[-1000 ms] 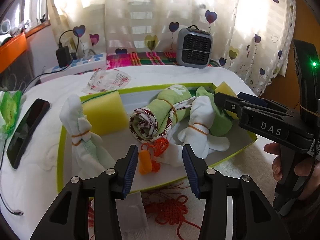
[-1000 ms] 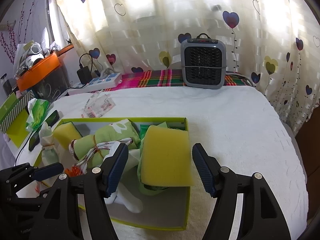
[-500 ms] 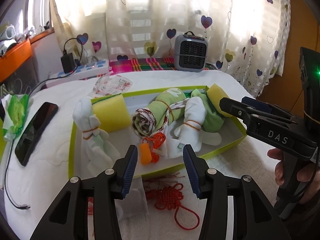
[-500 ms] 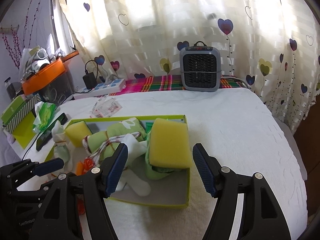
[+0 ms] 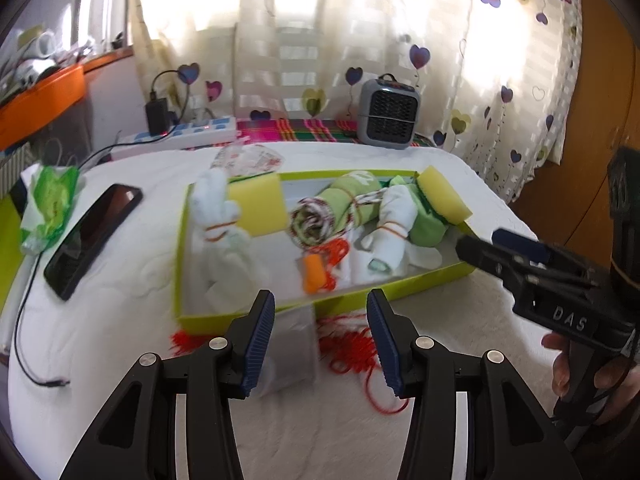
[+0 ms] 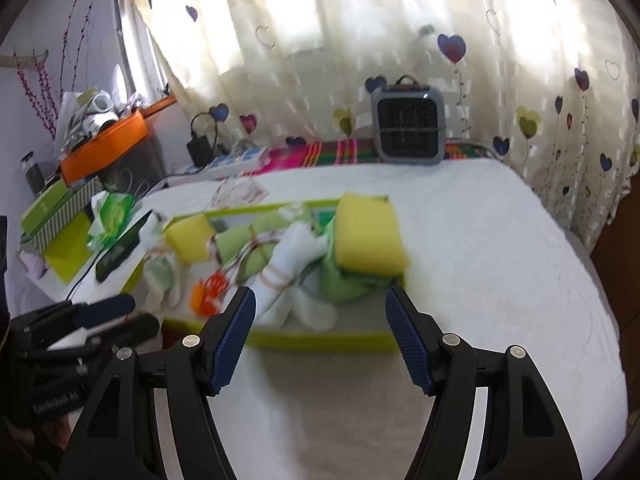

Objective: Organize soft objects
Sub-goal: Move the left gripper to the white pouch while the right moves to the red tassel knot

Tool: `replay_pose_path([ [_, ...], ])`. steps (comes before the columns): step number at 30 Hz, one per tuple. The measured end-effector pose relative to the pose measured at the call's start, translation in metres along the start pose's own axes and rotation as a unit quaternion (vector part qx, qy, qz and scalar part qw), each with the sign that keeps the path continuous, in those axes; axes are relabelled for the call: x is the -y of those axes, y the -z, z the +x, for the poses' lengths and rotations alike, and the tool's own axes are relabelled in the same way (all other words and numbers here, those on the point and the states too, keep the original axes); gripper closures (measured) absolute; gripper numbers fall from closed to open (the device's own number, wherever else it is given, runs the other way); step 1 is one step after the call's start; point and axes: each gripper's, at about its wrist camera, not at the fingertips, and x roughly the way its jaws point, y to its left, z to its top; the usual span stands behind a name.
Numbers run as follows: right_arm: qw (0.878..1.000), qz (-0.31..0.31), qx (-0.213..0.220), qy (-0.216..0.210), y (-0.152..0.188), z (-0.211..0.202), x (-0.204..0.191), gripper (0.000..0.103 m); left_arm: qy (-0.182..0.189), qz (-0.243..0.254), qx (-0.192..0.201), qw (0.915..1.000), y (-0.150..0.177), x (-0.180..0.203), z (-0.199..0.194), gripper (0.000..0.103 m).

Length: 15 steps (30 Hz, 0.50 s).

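Sponges, rolled cloths and socks are all sitting inside the lime-green tray (image 5: pixel 180 248) in your left wrist view, and the tray is resting on the white bedcover (image 5: pixel 120 280). Your left gripper (image 5: pixel 320 338) is hovering just short of the tray's near wall with its jaws released and nothing between them; beneath it a red knotted cord (image 5: pixel 356 350) and a small clear bag (image 5: pixel 294 336) are lying on the cover outside the tray. Inside, a white tied sock (image 5: pixel 216 216) is leaning on a yellow sponge (image 5: pixel 258 206) at the left end, a green rolled cloth (image 5: pixel 340 208) is lying across the middle, and a second yellow sponge (image 5: pixel 442 200) is sitting on a green cloth at the right end. A black phone (image 5: pixel 94 236) is lying left of the tray, well apart from it. Your right gripper (image 5: pixel 500 250) is showing at the right edge, beside the tray's right end.

Your right wrist view is blurring somewhat, so small items are probably best left unnamed. Here the right gripper (image 6: pixel 320 334) is hanging with its jaws spread wide and empty, just in front of the tray's (image 6: pixel 320 340) near wall. The big yellow sponge (image 6: pixel 368 238) is sitting at the tray's right end, a white sock (image 6: pixel 288 276) beside it. Your left gripper (image 6: pixel 104 314) is showing low on the left. A grey heater (image 6: pixel 408 130) is standing by the curtain.
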Motion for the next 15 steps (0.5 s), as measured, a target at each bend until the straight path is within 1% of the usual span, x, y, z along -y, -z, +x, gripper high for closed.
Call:
replay_pose_path([
  [3, 1.000, -0.011, -0.015, -0.013, 0.009, 0.002, -0.010, 0.035, -0.007, -0.014, 0.006, 0.9999, 0.008, -0.017, -0.008, 0.056],
  [7, 0.998, -0.036, -0.031, -0.031, 0.019, 0.004, -0.026, 0.035, -0.016, -0.035, 0.002, 0.9993, 0.014, -0.037, -0.012, 0.056],
  [11, 0.996, -0.058, -0.046, -0.051, 0.027, 0.010, -0.043, 0.035, -0.018, -0.047, -0.002, 0.9987, 0.018, -0.048, -0.011, 0.056],
  [15, 0.992, -0.087, -0.065, -0.063, 0.035, 0.017, -0.059, 0.035, -0.013, -0.057, -0.011, 0.9982, 0.023, -0.056, -0.006, 0.056],
])
